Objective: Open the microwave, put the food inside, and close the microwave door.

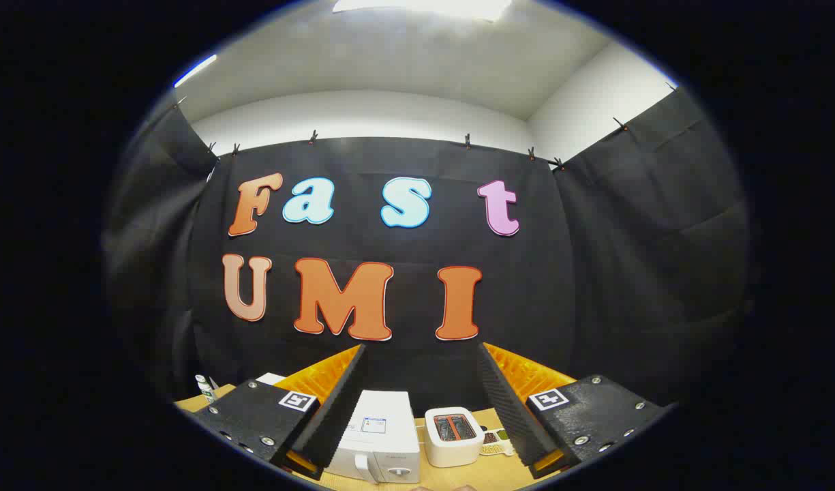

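My gripper [420, 351] is held high above the table and stands open, with nothing between its fingers [339, 402]. Far below, seen between the fingers, a white microwave [380, 436] sits on the wooden table [485, 474] with its door shut and its handle and knob facing me. To its right, a small plate of food [495, 442] lies on the table, partly hidden behind the right finger [509, 402].
A white toaster [453, 435] with two slots stands between the microwave and the plate of food. A small bottle [204, 387] stands at the table's far left, beyond the left finger. Black cloth walls close off the back and both sides.
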`<state>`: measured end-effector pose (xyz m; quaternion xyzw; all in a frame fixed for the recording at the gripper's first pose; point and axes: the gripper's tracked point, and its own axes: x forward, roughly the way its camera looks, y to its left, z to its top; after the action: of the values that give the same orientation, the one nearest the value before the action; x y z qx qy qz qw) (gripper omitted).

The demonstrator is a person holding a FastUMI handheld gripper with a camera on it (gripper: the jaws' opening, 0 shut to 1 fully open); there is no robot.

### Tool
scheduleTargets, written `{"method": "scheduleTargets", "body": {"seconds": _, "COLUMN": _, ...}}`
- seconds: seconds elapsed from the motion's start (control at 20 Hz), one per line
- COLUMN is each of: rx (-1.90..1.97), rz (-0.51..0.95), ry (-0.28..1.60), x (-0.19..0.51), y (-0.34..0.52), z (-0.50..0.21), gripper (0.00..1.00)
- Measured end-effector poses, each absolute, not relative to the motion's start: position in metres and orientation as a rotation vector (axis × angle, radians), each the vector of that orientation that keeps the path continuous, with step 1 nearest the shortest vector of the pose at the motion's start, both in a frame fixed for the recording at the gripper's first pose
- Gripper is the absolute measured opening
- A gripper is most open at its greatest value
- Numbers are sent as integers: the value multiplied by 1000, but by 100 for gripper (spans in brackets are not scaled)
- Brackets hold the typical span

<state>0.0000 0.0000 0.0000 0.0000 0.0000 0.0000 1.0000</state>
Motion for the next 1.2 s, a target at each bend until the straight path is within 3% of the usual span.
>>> {"method": "scheduleTargets", "body": {"seconds": 1.2, "rx": 24, "rz": 49, "ry": 51, "x": -3, "y": 2, "z": -8, "gripper": 98}}
